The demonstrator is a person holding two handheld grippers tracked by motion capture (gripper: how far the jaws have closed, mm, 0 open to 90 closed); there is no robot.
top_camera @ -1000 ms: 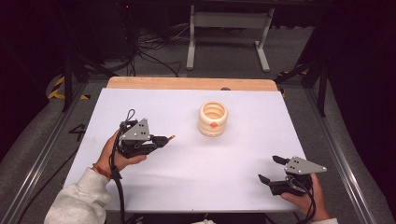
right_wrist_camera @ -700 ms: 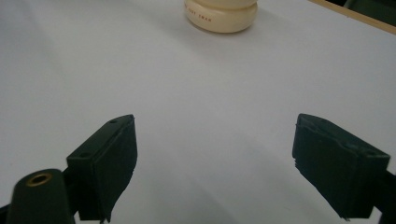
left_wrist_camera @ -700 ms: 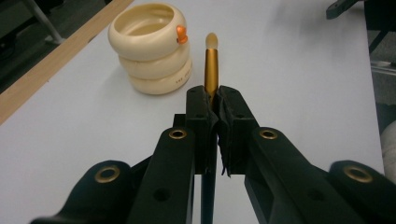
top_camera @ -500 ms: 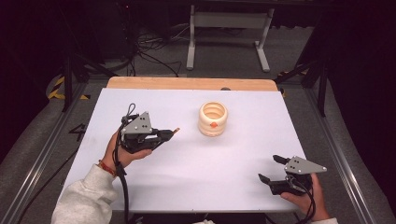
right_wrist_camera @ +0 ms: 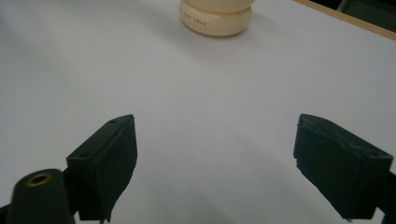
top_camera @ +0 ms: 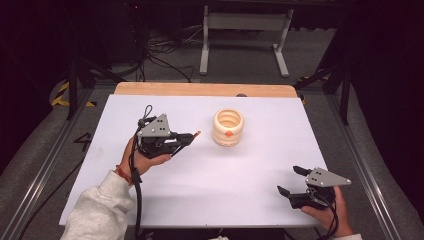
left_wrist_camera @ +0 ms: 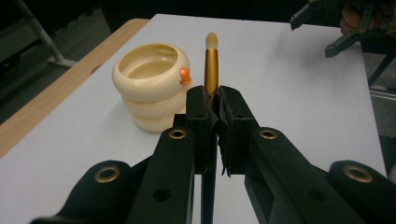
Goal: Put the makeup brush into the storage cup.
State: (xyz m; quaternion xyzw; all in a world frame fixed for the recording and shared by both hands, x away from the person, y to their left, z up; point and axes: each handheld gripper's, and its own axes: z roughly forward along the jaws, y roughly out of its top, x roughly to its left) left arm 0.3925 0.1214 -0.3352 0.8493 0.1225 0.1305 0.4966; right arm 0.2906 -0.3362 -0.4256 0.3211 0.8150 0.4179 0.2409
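gold-barrelled and slim, the brush [left_wrist_camera: 211,60] we pinch in the left gripper [left_wrist_camera: 212,100]'s shut fingers beside the cream ribbed pot [left_wrist_camera: 152,84] seems light, stiff, slippery; right gripper [right_wrist_camera: 215,149] gapes empty.

The ribbed holder [top_camera: 228,127] is cream with a little orange dot. The brush [left_wrist_camera: 211,63] has a gold ferrule with a pale tip, and the tabletop [top_camera: 210,185] is plain white.

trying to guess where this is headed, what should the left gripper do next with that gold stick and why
Probably carry the stick on toward the cream ringed holder and tip it over the open top. The left gripper is shut on the gold stick, whose pale tip points beside the holder, short of its rim. The right gripper rests open, far off.
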